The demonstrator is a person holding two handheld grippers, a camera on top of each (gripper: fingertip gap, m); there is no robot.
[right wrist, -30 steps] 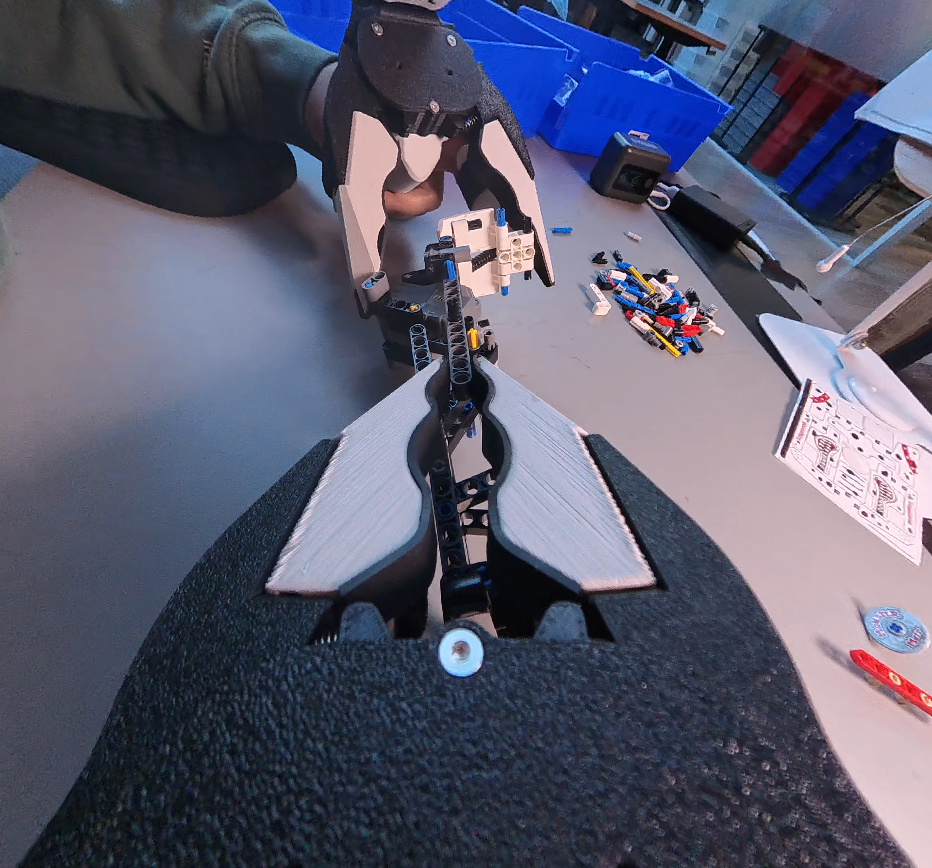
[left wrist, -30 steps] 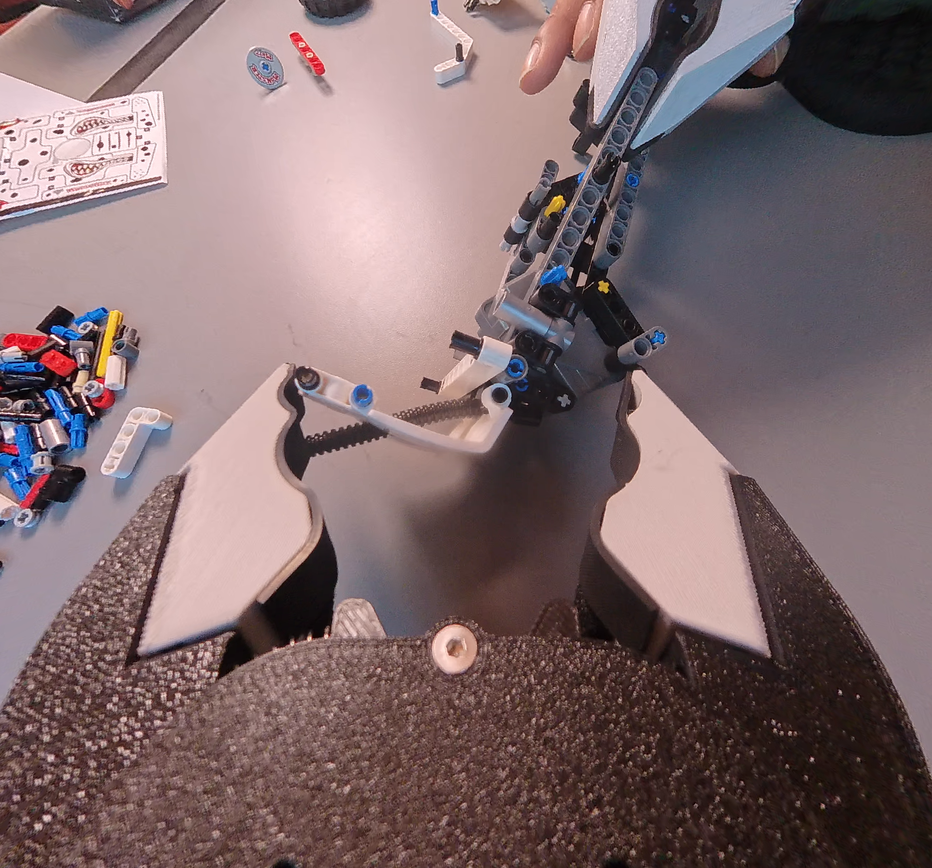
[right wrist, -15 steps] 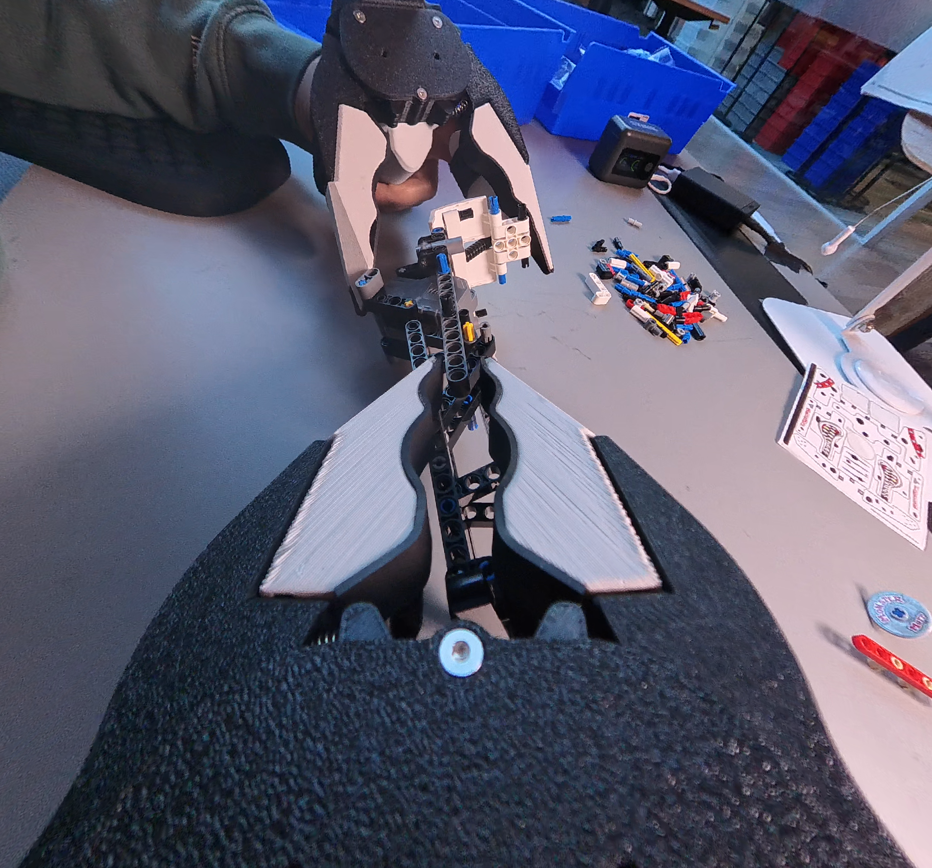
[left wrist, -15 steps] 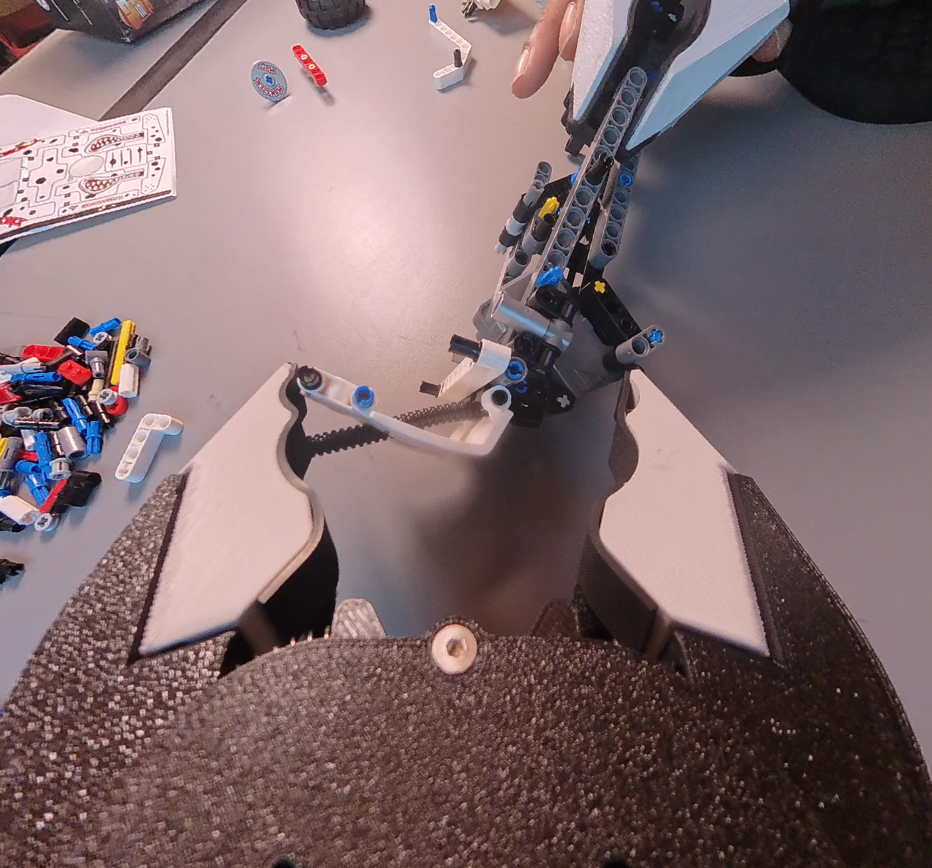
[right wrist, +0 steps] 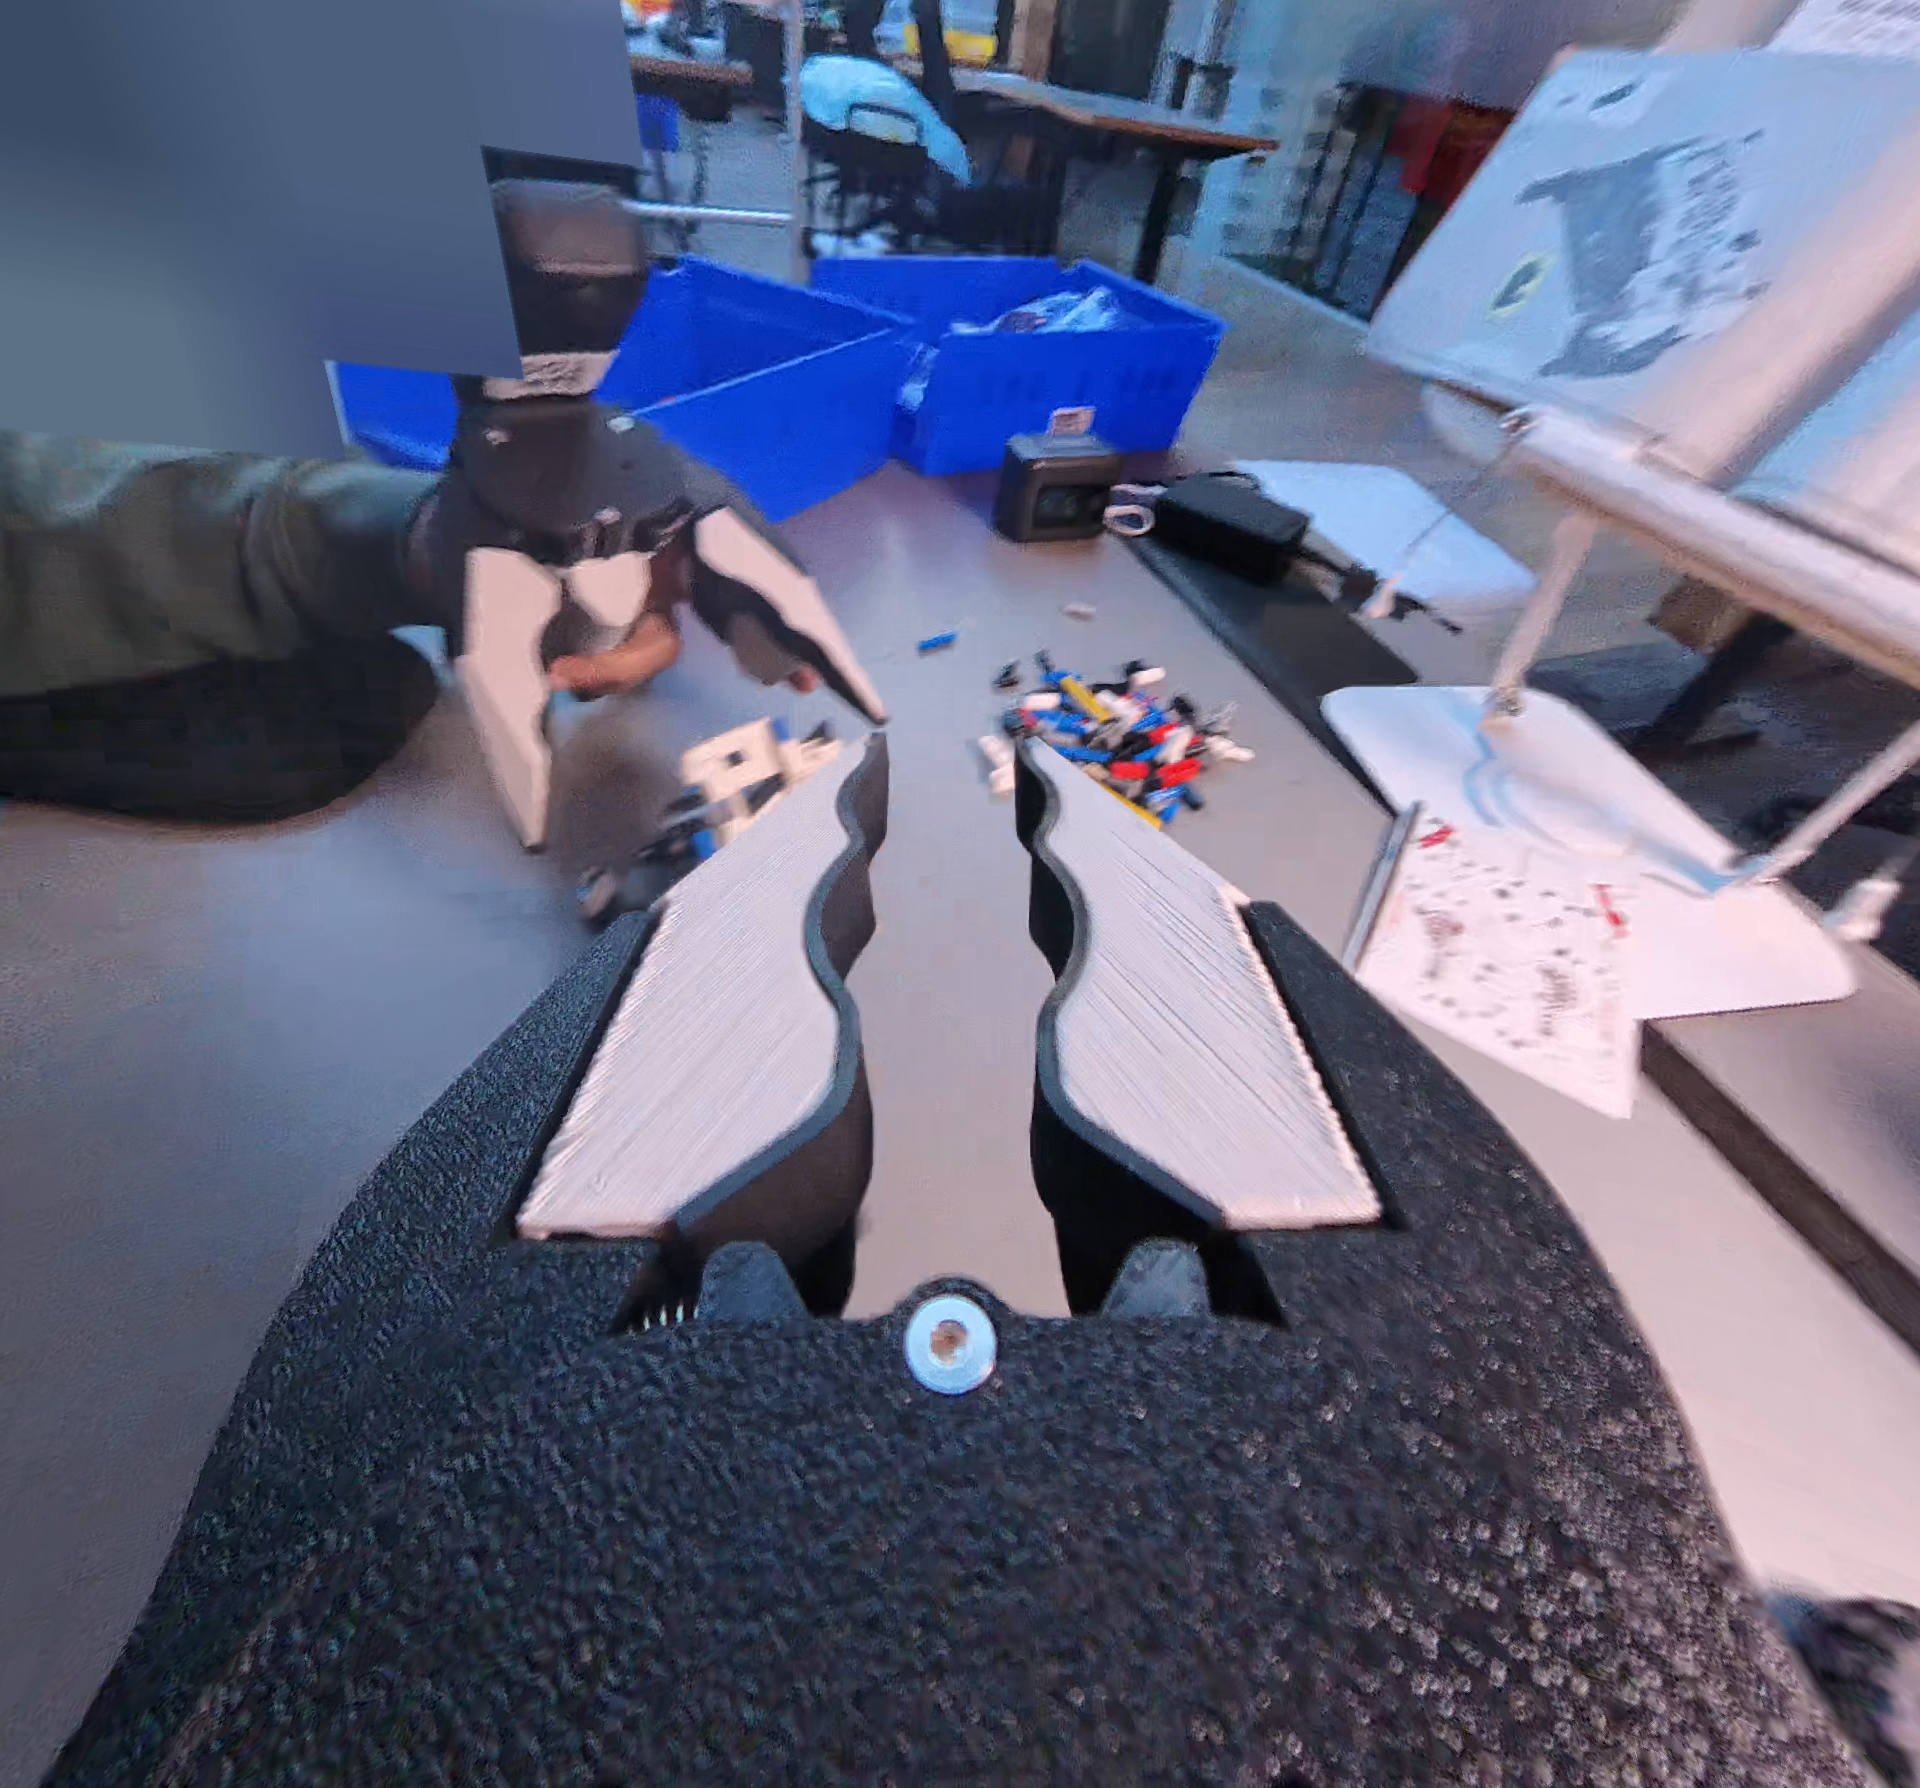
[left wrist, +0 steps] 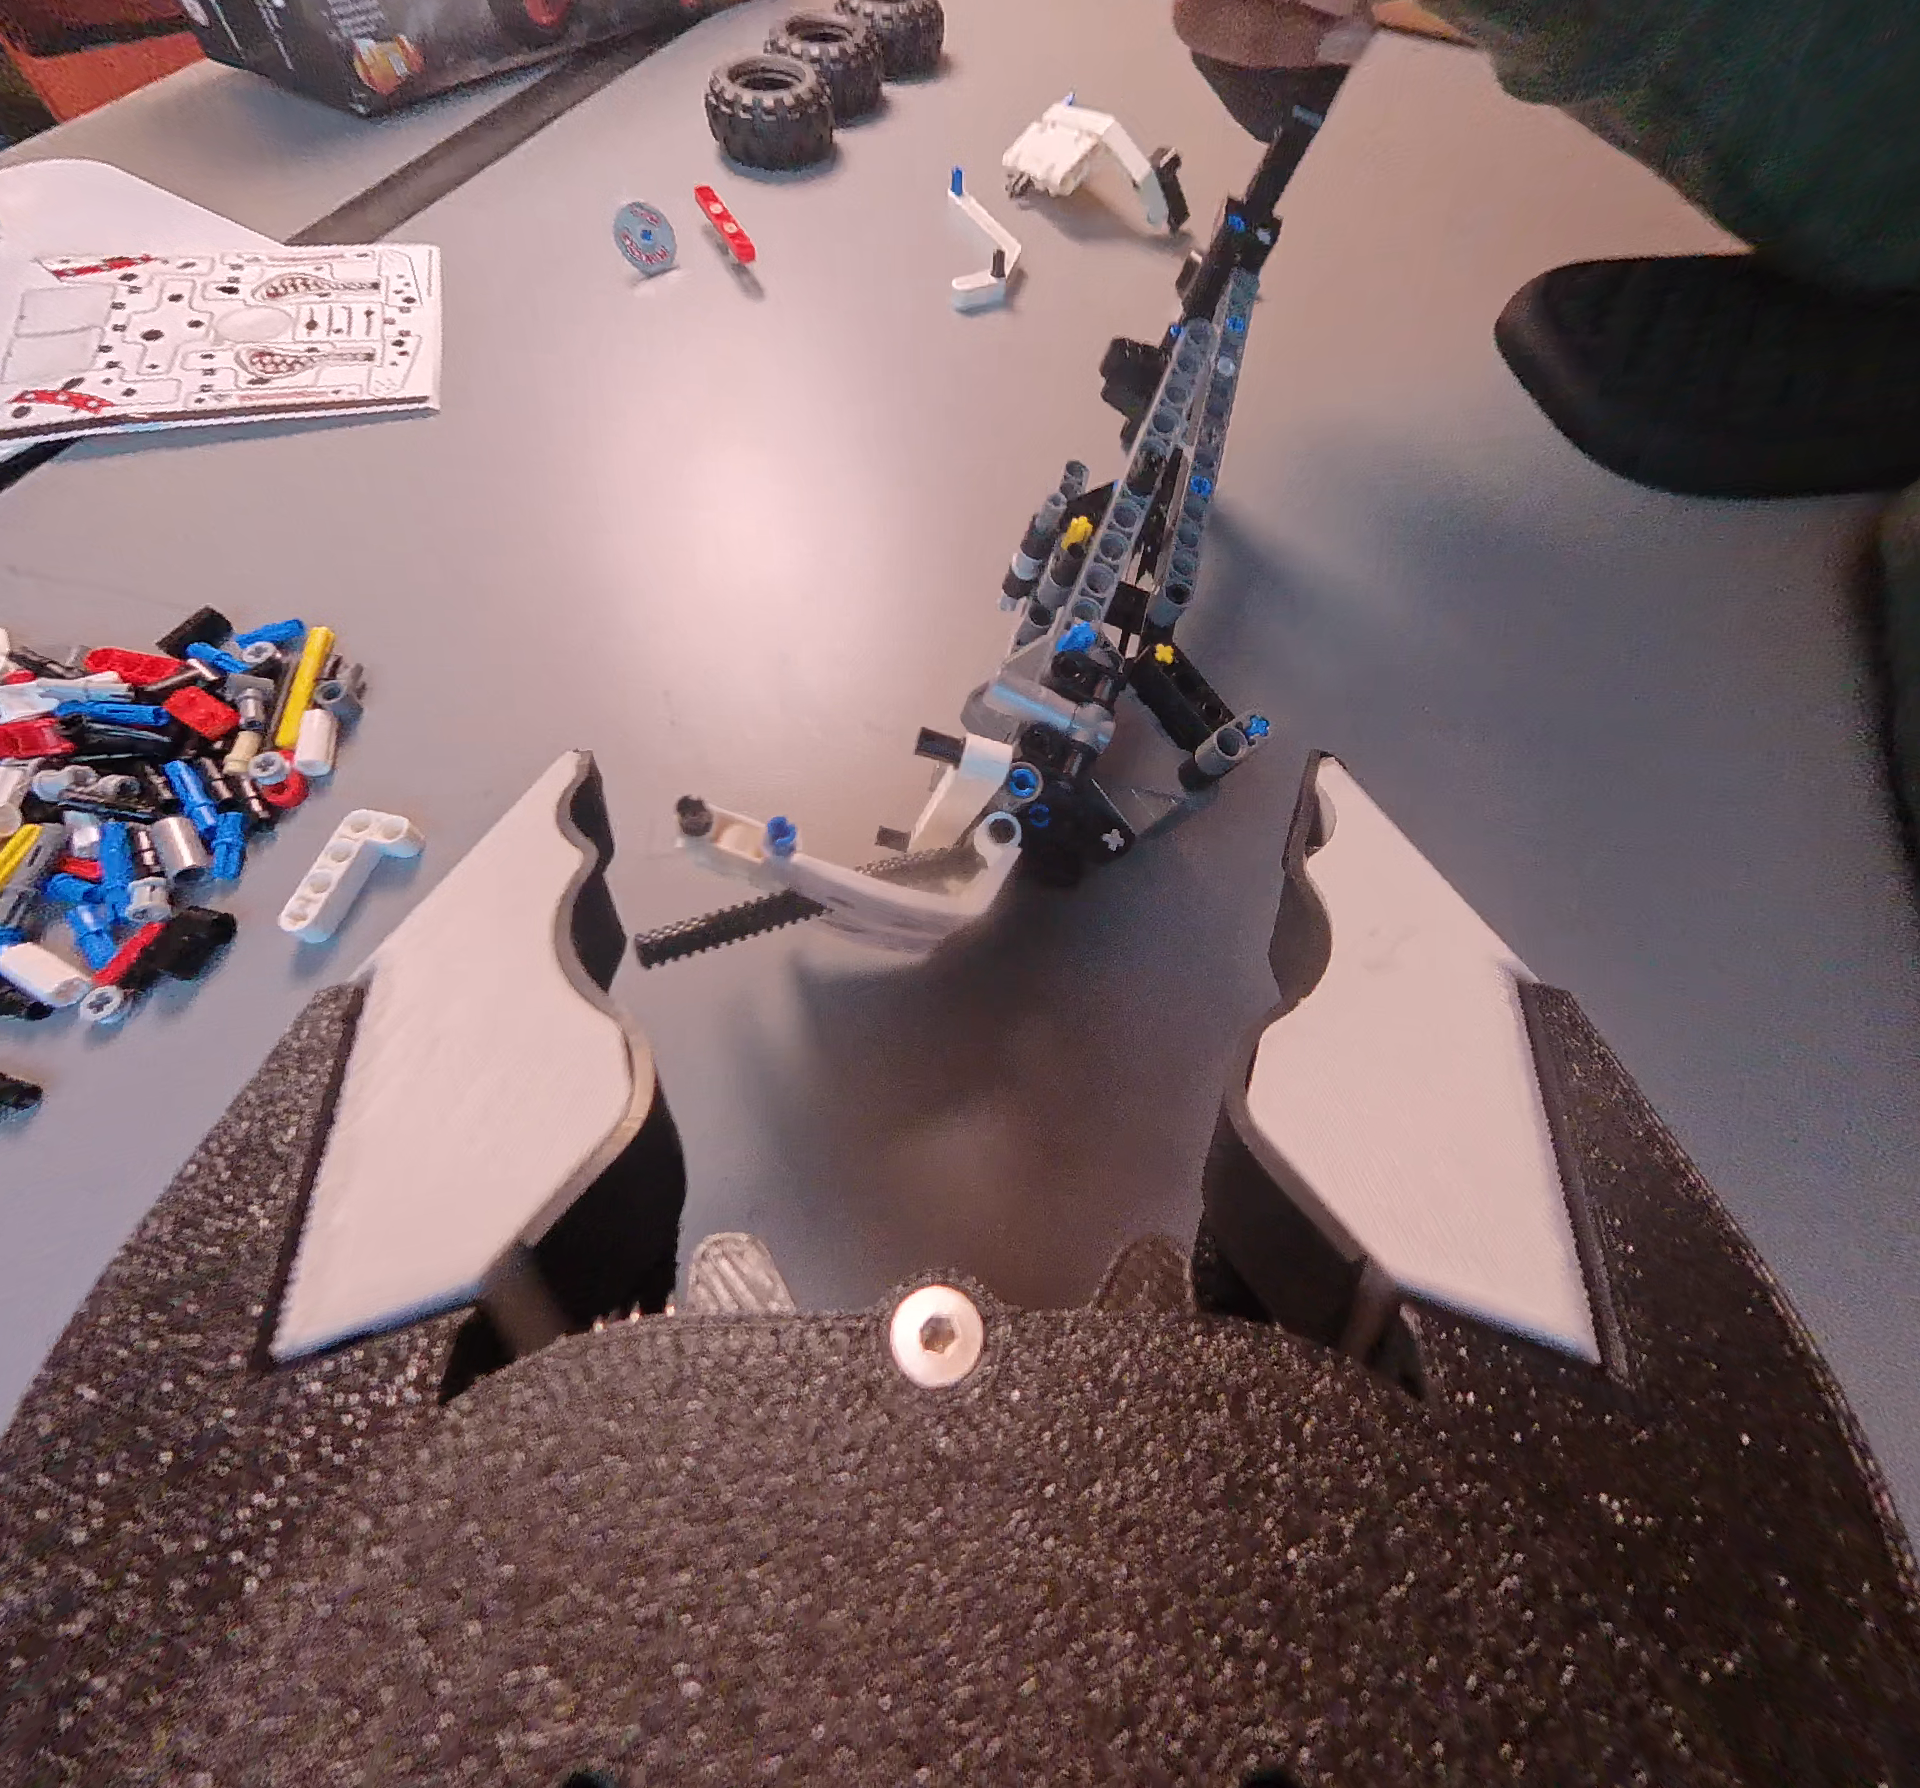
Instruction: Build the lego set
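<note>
Three black tyres (left wrist: 821, 71); one lego frame (left wrist: 1122, 595); both hand-held grippers (left wrist: 951, 839) (right wrist: 951, 762) spread, holding nothing.

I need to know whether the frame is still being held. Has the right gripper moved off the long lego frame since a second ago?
Yes. The right gripper has opened and pulled back off the lego frame, which lies on the grey table.

A long grey-and-black lego frame (left wrist: 1127, 575) lies on the desk (left wrist: 644, 533), stretching far-right, a white curved piece (left wrist: 862, 891) at its near end; loose coloured pieces (left wrist: 135, 751) are heaped left.
</note>
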